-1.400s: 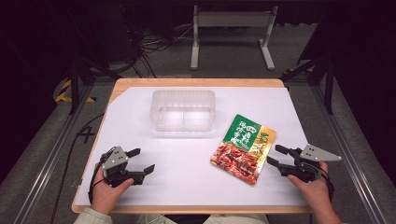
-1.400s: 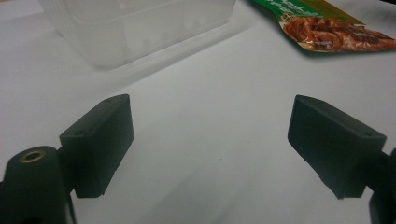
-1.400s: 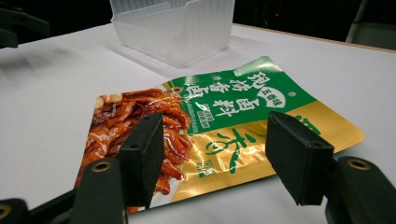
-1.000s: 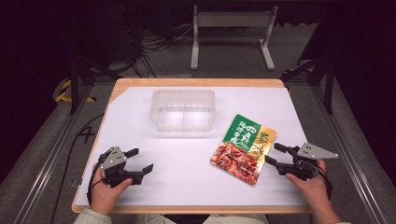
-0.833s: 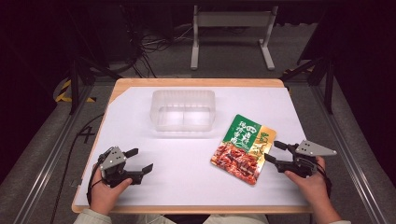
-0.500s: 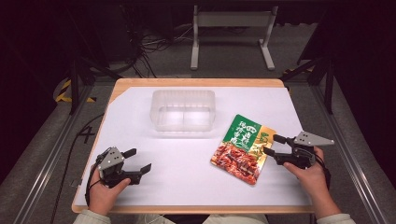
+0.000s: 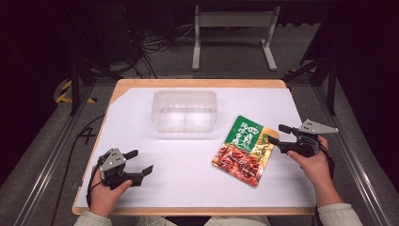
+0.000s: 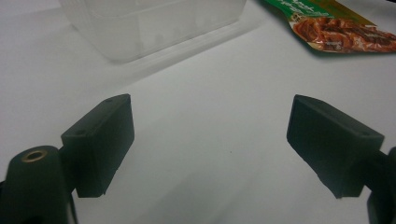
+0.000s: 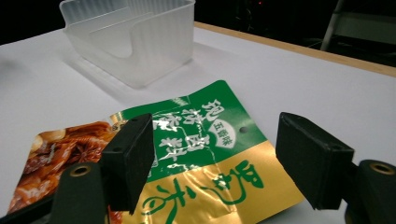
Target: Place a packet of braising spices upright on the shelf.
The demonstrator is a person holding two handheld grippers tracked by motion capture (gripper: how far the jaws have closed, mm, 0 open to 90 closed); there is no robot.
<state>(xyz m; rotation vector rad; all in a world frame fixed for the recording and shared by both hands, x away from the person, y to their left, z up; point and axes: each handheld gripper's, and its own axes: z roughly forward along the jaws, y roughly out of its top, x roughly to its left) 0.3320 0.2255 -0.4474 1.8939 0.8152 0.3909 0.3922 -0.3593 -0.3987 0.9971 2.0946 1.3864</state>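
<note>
My right gripper (image 7: 276,134) hangs at the right edge of the sauce packet (image 7: 245,149), its jaws spread wide and just opened a little further, with the packet's gold corner below and between them in the right gripper view but no pad pressing on it; the packet (image 9: 187,154) lies flat on the white table (image 7: 188,179), right of centre, its long axis running on a slant from the green end nearest the clear plastic container (image 7: 184,110) down to the red printed end nearest me; from the right gripper the packet lies straight ahead toward the table's middle, so I judge the grasp turns on pushing in over that near right edge and closing across the thin foil; my left gripper (image 7: 139,161) rests at the front left of the table, jaws wide and holding nothing, well apart from the packet (image 8: 331,28), which shows far off to its upper right; the right hand (image 7: 314,162) is plainly the nearer one; the container (image 9: 133,39) stands empty behind the packet, just beside its green end.
</note>
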